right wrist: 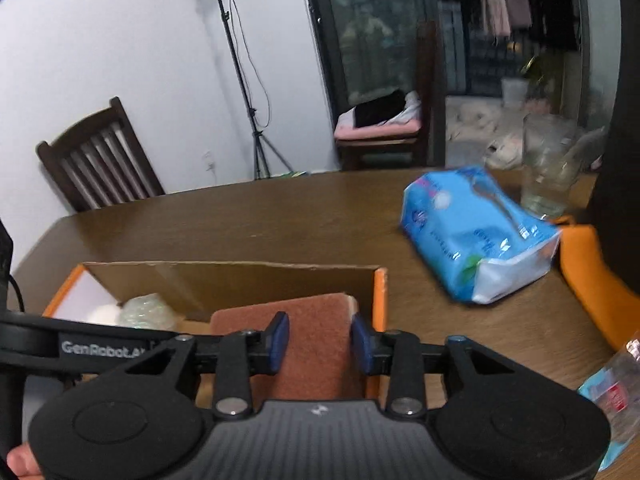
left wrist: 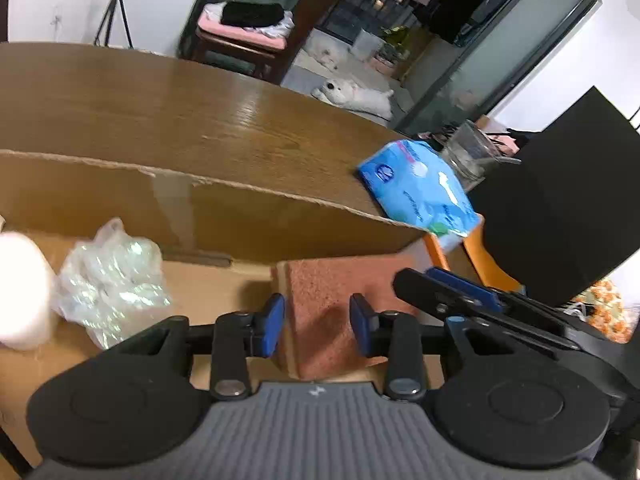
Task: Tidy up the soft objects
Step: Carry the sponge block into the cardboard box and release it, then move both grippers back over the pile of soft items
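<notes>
only the right view catches the bottle (right wrist: 612, 392), while left tongs (left wrist: 317, 320) and right tongs (right wrist: 319, 342) gape half-open, empty, over the sponge (left wrist: 328, 292).

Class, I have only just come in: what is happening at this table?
A person is sorting soft things into a cardboard box with a gripper in each hand. The left gripper and the right gripper both sit over a brown scouring sponge standing in the box. A white roll and a crumpled plastic bag are already inside. A blue tissue pack waits outside on the wooden table.
</notes>
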A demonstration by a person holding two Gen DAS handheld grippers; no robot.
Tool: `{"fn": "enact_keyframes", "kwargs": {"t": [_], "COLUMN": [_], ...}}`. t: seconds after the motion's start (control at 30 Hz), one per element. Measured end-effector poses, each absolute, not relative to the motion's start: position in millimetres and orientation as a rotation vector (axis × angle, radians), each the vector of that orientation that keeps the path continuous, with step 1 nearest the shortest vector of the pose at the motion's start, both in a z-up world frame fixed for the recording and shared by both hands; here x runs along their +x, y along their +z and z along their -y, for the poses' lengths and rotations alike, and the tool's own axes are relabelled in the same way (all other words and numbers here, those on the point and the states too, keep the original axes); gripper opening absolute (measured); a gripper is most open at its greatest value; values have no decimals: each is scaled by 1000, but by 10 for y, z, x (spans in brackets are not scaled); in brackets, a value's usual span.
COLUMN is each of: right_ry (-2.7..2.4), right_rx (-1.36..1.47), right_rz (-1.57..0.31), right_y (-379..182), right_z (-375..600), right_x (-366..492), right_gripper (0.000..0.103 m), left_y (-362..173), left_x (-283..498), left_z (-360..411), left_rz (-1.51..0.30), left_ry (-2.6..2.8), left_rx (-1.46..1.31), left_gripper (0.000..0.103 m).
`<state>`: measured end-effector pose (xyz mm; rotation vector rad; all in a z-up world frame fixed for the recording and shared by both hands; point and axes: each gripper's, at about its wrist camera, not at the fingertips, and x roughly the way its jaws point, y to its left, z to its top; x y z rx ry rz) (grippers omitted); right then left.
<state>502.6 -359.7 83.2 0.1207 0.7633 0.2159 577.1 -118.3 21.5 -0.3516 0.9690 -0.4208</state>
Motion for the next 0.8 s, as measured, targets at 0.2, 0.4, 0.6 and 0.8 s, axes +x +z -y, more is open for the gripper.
{"fn": "enact_keyframes", "kwargs": {"t": [0.2,0.4,0.6,0.8], "right_ry": [244,274,292,333], "right_rx": [129,73,5,-20], "right_rz": [-700,-625,-584,-538], "right_y": [1059,1581,1971,2048], "right_z": [3651,3694,3717,3673], "right_x": [4881,4370,3703,3050], "right_gripper": [49,61,72,75], "left_y": [494,1138,1559,1652], "left_x": [5517,4878,4142,3286], "left_z": [1060,776,450,305], "left_rz": [-896,-742,-627,-493], "left_ry": [-419,-384,-313,-292], "left_rx": [-282,-142,-46,51], "left_gripper": [47,62,74,85]}}
